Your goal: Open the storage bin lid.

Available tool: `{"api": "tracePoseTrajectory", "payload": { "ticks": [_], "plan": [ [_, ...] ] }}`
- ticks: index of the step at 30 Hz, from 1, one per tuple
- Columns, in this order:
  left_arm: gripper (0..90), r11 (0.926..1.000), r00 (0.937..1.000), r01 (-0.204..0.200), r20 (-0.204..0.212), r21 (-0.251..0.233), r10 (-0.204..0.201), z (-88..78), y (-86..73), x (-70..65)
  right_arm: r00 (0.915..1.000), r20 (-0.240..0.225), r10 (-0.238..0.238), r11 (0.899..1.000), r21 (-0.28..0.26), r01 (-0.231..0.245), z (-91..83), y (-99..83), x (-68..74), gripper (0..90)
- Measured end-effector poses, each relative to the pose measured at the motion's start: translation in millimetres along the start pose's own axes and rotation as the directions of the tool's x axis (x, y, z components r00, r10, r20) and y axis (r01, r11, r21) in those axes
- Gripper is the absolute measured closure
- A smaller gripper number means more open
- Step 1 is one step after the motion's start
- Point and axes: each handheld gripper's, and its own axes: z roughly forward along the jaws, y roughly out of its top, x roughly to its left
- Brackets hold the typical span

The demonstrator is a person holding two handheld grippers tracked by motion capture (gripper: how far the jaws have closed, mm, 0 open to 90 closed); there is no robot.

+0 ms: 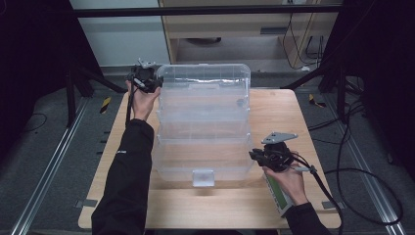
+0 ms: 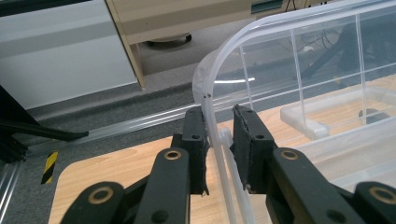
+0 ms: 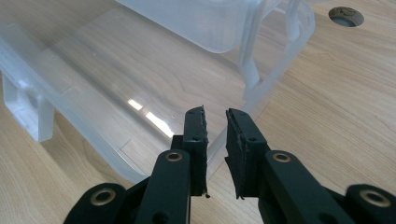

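Biggest first: a wooden table (image 1: 274,105), there to carry everything. In the middle of the table, a big see-through box (image 1: 203,161), sitting flat with the long side toward the person. Opened wide, with the lid (image 1: 203,78) tipped up at the far side like a wall. Probably held up that way to stop a flop back down onto the box.

Up at the far left corner of the lid, the left gripper (image 1: 156,81). Black jaws on both sides of the thin curved edge of the lid, one pad right against the plastic, the other against a little bump on the edge. Looks like a pinch on the lid, a good spot for swinging or steadying the whole flap.

Down at the near right corner of the box, the right gripper (image 1: 253,155). Jaws close together, with the corner edge of the box going in between. Pressing or only waiting there? Cannot tell. Likely placed to keep the box from sliding around on the table.

Smallest: a little clasp (image 1: 203,177) on the front of the box, hanging loose and unhooked.
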Motion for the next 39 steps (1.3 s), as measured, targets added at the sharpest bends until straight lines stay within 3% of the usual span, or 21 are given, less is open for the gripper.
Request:
{"api": "tracePoseTrajectory", "payload": {
  "ticks": [12,13,17,18,19,20,21,22,25,27,36,39],
  "plan": [
    [70.4,0.9998,0.9997,-0.018,0.018,-0.002,0.018,3.7,-3.0,3.1,1.0000,0.001,-0.002,1.000,0.001,0.002,0.0,0.0,-0.1,78.4],
    [65.9,0.9996,0.9995,-0.013,0.028,-0.024,0.014,3.5,-3.6,2.9,1.0000,0.002,0.003,1.000,0.002,-0.003,0.0,0.2,-0.3,78.4],
    [64.8,0.9997,0.9990,-0.001,0.044,-0.023,0.002,-4.6,-3.6,6.4,0.9999,0.000,0.010,1.000,0.005,-0.010,0.0,0.4,-0.7,78.4],
    [64.5,0.9988,0.9965,0.021,0.082,-0.045,-0.018,-4.9,-4.2,5.8,0.9999,-0.001,0.012,1.000,0.007,-0.012,0.0,0.6,-0.7,78.1],
    [63.6,0.9965,0.9964,0.050,0.072,-0.067,-0.045,-6.6,-4.8,5.6,0.9997,-0.008,0.021,1.000,0.009,-0.021,-0.3,0.8,-1.2,80.8],
    [62.7,0.9980,0.9959,0.036,0.085,-0.052,-0.031,-12.2,-5.5,9.8,0.9997,-0.014,0.021,1.000,0.000,-0.021,-0.6,0.9,-1.5,80.8],
    [62.6,0.9995,0.9985,0.018,0.052,-0.027,-0.017,-18.8,-6.1,14.7,0.9996,-0.015,0.026,1.000,0.000,-0.026,-0.6,1.3,-1.6,80.8],
    [62.1,0.9985,0.9978,0.040,0.054,-0.037,-0.038,-23.6,-6.9,15.8,0.9996,-0.019,0.022,1.000,0.005,-0.022,-0.7,1.7,-1.9,80.9],
    [59.7,0.9992,0.9978,0.038,0.055,-0.012,-0.037,-39.8,-9.0,22.2,0.9996,-0.018,0.019,1.000,0.003,-0.019,-0.8,1.5,-2.1,80.9],
    [57.5,0.9977,0.9954,0.065,0.072,-0.021,-0.064,-53.7,-11.9,25.4,0.9996,-0.020,0.022,1.000,0.007,-0.022,-0.8,1.7,-2.2,80.8],
    [53.5,0.9967,0.9905,0.078,0.115,-0.022,-0.075,-112.4,-27.6,29.5,0.9996,-0.022,0.019,1.000,0.008,-0.019,-0.7,2.0,-2.7,80.7],
    [53.6,0.9946,0.9846,0.096,0.151,-0.041,-0.088,-131.7,-33.4,26.7,0.9996,-0.021,0.020,1.000,0.007,-0.020,-0.8,1.9,-2.4,80.7]
  ]
}}
